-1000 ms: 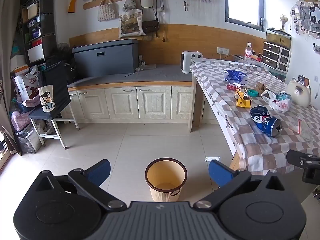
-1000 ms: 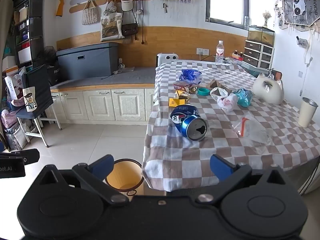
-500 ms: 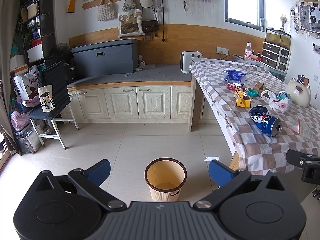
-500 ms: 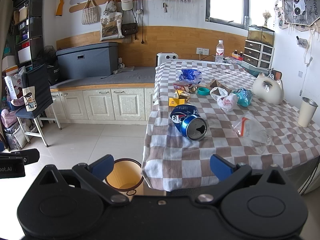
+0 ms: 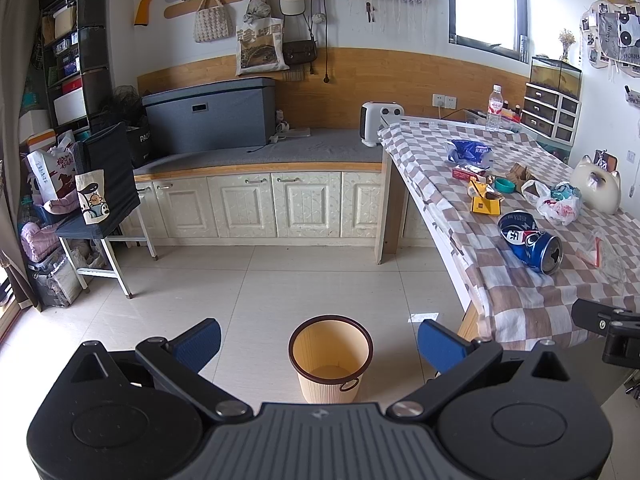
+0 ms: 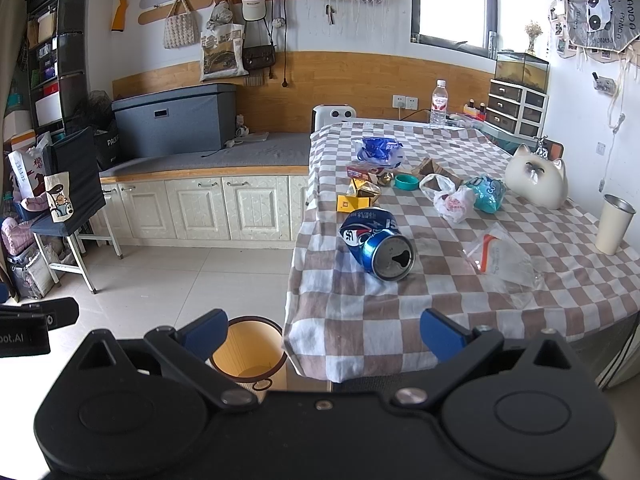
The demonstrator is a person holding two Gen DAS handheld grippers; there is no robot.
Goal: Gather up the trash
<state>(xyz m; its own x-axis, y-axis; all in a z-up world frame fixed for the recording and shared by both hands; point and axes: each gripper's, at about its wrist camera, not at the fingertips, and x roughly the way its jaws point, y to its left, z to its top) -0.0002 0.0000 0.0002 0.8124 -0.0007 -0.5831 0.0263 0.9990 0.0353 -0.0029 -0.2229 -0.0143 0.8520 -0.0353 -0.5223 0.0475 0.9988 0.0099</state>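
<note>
Trash lies scattered over the checked tabletop (image 6: pixel 440 300): a crushed blue can (image 6: pixel 378 243) on its side nearest the front edge, its open mouth facing the right wrist camera, with a clear zip bag (image 6: pixel 502 262) to its right. Behind the can sit a yellow carton (image 6: pixel 354 202), a white plastic bag (image 6: pixel 448 199) touching a teal wrapper (image 6: pixel 486 193), a teal ring (image 6: pixel 407 181) and a blue crumpled bag (image 6: pixel 378 149) farther back. A cat-shaped ceramic jar (image 6: pixel 538 180) and a cream tumbler (image 6: pixel 614 230) stand toward the right side (neither looks like litter).

On the floor just beside the table's front left corner stands a beige waste bin (image 5: pixel 331 354), upright.

Both grippers are held in the air with nothing between the fingers. The left gripper (image 5: pixel 318 340) has its blue pads spread wide, framing the bin below. The right gripper (image 6: pixel 322 330) is likewise spread apart, facing the tabletop's front edge, well short of the can.
</note>
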